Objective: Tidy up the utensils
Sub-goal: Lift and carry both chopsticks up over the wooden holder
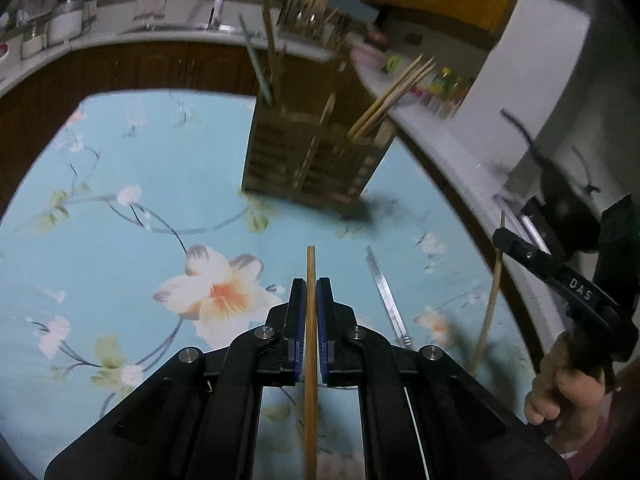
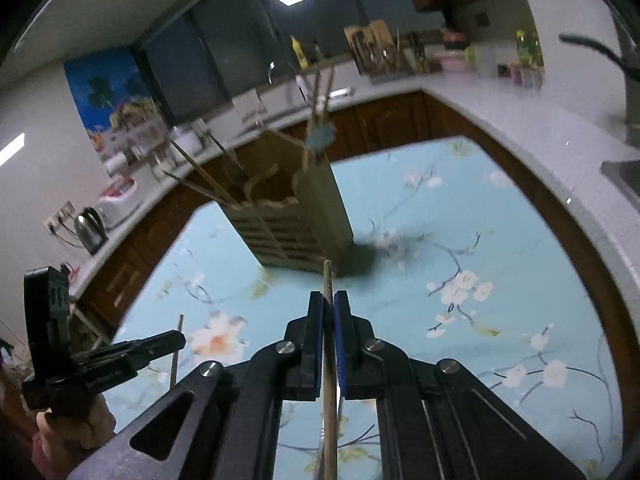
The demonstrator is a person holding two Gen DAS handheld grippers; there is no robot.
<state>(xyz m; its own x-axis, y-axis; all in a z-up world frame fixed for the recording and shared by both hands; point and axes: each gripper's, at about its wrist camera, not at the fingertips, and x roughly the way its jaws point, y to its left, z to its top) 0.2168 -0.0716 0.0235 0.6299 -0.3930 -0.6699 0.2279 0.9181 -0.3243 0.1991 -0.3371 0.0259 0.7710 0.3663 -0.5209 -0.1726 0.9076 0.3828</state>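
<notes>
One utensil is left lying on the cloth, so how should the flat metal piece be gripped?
Grip the metal utensil mid-shaft, from straight above, fingers across its narrow width. It lies flat on the floral tablecloth, its near end hidden behind the left gripper.

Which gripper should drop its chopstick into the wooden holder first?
Probably right. Both the left gripper and right gripper are shut on a chopstick, but the right one's tip reaches nearly to the wooden holder; the left's is farther back.
</notes>
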